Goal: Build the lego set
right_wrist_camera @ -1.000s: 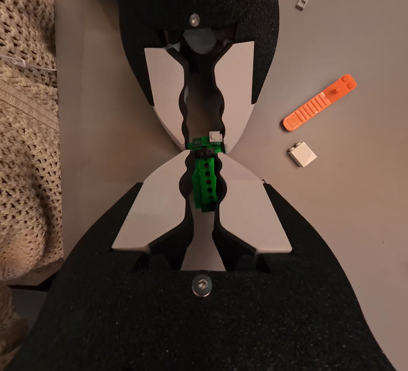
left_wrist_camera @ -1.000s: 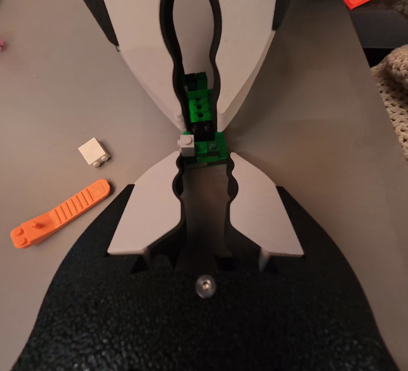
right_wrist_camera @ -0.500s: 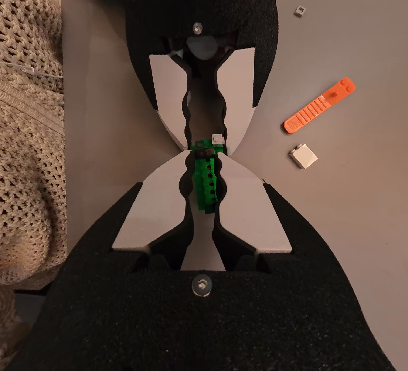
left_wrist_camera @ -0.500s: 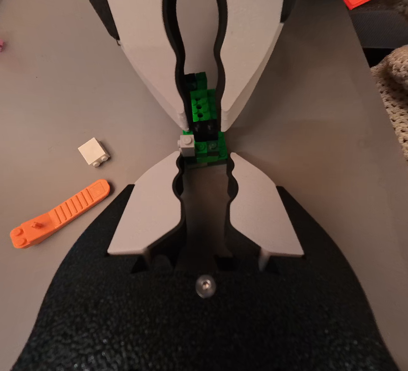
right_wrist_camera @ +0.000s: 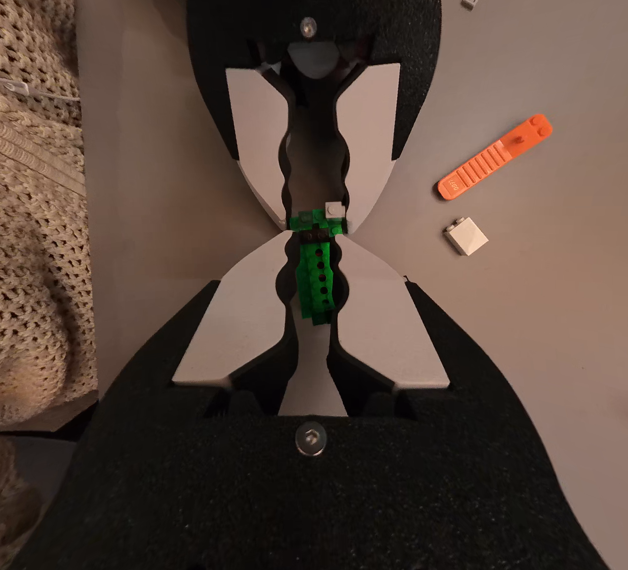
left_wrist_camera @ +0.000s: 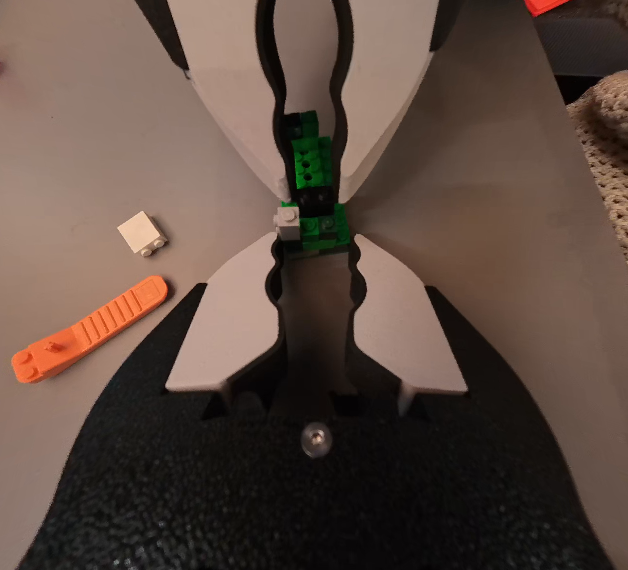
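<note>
A green lego assembly (left_wrist_camera: 307, 166) with a black brick and a small grey brick (left_wrist_camera: 289, 222) at one end is held between both grippers just above the grey table. My left gripper (left_wrist_camera: 314, 243) is shut on its wide end with the grey brick. My right gripper (right_wrist_camera: 314, 238) faces it and is shut on the long green beam (right_wrist_camera: 316, 278) with holes. The right gripper shows at the top of the left wrist view (left_wrist_camera: 312, 195). The left gripper shows at the top of the right wrist view (right_wrist_camera: 316, 217).
An orange brick separator (left_wrist_camera: 91, 329) and a white sloped brick (left_wrist_camera: 141, 234) lie on the table to the left. Both show in the right wrist view, the separator (right_wrist_camera: 494, 158) and the brick (right_wrist_camera: 467, 236). A tiny grey piece (right_wrist_camera: 471, 0) lies farther off. Knitted fabric (right_wrist_camera: 34, 180) borders the table edge. The tips of both grippers are at nearly the same place.
Almost nothing has changed. Both grippers keep their hold on the green assembly, with only a slight wobble of the views.
</note>
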A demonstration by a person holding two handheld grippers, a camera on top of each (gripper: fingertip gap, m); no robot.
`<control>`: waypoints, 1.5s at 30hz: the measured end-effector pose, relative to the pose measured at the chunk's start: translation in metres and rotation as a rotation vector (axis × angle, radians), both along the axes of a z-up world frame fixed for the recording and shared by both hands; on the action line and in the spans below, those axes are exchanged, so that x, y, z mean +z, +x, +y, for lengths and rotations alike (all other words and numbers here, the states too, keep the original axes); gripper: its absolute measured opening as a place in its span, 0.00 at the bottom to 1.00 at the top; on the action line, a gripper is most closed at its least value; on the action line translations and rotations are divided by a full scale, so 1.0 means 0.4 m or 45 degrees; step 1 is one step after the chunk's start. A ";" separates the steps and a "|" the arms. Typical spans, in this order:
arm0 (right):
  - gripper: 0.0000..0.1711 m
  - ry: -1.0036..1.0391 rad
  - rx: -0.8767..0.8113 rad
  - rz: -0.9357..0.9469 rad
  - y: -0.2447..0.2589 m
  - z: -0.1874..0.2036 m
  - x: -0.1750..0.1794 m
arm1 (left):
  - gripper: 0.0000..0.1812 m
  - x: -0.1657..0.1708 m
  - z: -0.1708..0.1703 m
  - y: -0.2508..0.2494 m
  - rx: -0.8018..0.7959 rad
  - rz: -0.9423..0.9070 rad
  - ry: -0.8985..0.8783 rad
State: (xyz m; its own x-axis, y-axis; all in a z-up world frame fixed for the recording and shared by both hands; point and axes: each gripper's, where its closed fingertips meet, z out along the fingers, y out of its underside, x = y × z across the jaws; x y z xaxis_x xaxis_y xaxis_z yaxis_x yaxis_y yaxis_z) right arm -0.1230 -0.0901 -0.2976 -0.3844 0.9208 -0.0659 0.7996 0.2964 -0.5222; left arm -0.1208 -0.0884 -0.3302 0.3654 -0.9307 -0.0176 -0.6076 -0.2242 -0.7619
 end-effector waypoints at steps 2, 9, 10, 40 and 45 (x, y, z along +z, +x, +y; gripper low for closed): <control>0.09 -0.026 -0.009 0.012 0.004 0.001 -0.002 | 0.20 0.000 0.000 0.000 0.000 0.001 0.002; 0.09 -0.063 -0.031 0.066 0.013 0.002 0.003 | 0.20 0.000 0.001 0.000 -0.001 0.000 -0.001; 0.09 -0.054 -0.027 0.071 0.013 0.001 0.001 | 0.20 0.000 0.001 0.000 -0.001 0.000 -0.001; 0.12 0.050 -0.008 -0.006 0.020 -0.006 -0.012 | 0.20 -0.003 -0.002 0.003 -0.009 0.000 -0.007; 0.12 0.032 -0.018 0.014 0.024 -0.005 -0.011 | 0.20 -0.004 -0.003 0.003 -0.010 -0.001 -0.011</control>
State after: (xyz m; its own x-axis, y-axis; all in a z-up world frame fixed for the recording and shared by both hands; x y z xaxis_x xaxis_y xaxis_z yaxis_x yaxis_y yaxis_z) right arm -0.1134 -0.0920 -0.3021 -0.3720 0.9274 -0.0386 0.7981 0.2983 -0.5236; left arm -0.1196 -0.0895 -0.3318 0.3582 -0.9336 -0.0094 -0.6088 -0.2259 -0.7604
